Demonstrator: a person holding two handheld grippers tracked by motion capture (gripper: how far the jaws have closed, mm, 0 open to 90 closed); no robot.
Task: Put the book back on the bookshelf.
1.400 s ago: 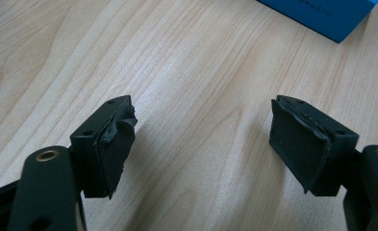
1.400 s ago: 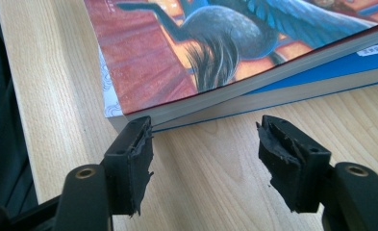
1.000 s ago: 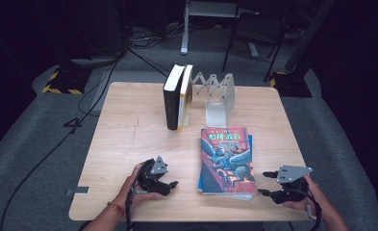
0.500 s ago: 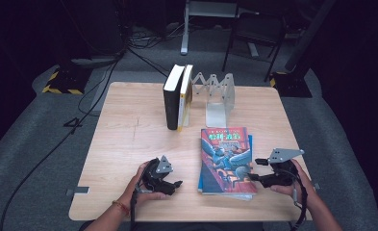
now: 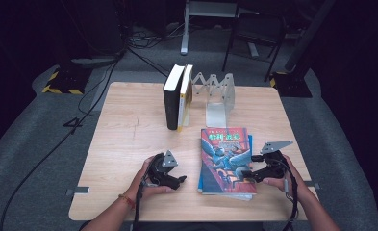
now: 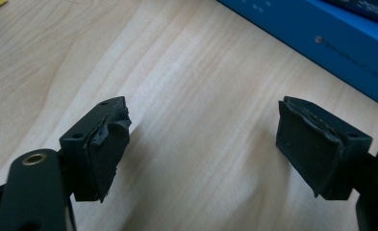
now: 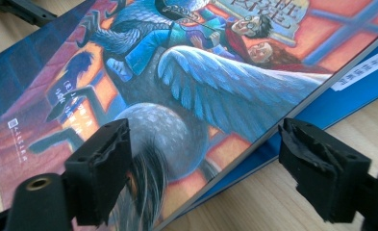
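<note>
An illustrated book (image 5: 225,154) lies flat at the front right of the table, on top of a blue book (image 5: 202,182). My right gripper (image 5: 248,174) sits at the stack's near right corner. Its jaws have just been opening and stand open. In the right gripper view they (image 7: 203,163) straddle the long edge of the illustrated book (image 7: 177,72), one jaw over the cover, the other over the blue book (image 7: 321,91); no pad presses. My left gripper (image 5: 181,179) rests left of the stack. It (image 6: 203,139) is open over bare wood, with the blue book (image 6: 321,29) ahead.
Two books, a black one (image 5: 172,98) and a pale one with a yellow edge (image 5: 185,96), stand upright at the back middle beside a folding metal rack (image 5: 220,94). The wooden table (image 5: 129,125) ends close behind both hands. Dark floor with cables surrounds it.
My right gripper has moved left from the table's right edge onto the stack's corner, and its jaws have spread wider. My left gripper has shifted a little right toward the stack.
</note>
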